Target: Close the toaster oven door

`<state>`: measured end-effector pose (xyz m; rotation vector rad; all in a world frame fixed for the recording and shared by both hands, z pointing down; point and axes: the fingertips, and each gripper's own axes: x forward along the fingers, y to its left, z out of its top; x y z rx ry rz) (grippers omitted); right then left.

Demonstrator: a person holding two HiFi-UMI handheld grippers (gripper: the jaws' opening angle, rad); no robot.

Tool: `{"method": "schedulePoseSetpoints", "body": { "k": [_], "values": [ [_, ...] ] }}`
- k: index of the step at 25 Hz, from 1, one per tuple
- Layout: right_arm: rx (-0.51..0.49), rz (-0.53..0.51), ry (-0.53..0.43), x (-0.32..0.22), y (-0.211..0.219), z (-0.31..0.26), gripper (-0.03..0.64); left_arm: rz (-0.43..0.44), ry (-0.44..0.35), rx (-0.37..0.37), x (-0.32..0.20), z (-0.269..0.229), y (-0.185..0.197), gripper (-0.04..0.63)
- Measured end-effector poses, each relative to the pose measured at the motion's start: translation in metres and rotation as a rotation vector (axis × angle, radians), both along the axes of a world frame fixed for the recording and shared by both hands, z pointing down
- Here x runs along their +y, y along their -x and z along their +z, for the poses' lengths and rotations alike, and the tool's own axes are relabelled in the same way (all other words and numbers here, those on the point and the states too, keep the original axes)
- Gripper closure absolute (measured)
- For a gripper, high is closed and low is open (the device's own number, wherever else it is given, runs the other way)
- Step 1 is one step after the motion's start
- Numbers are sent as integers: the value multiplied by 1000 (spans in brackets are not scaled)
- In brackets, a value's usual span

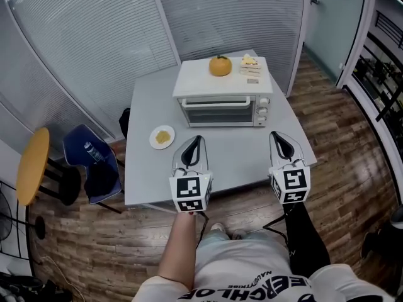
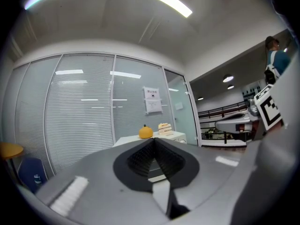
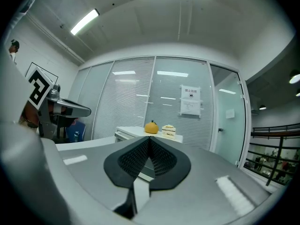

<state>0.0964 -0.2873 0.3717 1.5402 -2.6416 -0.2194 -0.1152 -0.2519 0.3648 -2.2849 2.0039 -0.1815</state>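
Observation:
A white toaster oven (image 1: 223, 99) stands at the far side of the grey table (image 1: 239, 153), and its glass door (image 1: 216, 112) is up against the front. An orange (image 1: 220, 66) and a slice of cake (image 1: 250, 67) rest on its roof. My left gripper (image 1: 194, 145) and right gripper (image 1: 281, 145) hover over the table's near half, short of the oven, both shut with nothing between them. In the left gripper view the shut left gripper (image 2: 153, 142) points at the oven (image 2: 171, 136). The right gripper view shows the right gripper (image 3: 149, 140) the same, with the oven (image 3: 136, 133) behind it.
A small white plate (image 1: 162, 136) with a yellow piece of food lies left of the oven's front. A blue chair (image 1: 94, 162) and a yellow stool (image 1: 33, 165) stand left of the table. Glass walls with blinds (image 1: 113, 30) rise behind it.

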Motion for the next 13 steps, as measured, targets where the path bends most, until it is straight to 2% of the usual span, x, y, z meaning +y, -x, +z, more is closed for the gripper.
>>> {"method": "schedulePoseSetpoints", "body": {
  "k": [6, 13],
  "values": [
    [-5, -8, -6, 2, -11, -3, 614, 2, 15, 35, -3, 6, -7, 537],
    [-22, -14, -3, 3, -17, -2, 614, -20, 8, 18, -2, -8, -13, 537]
  ]
}}
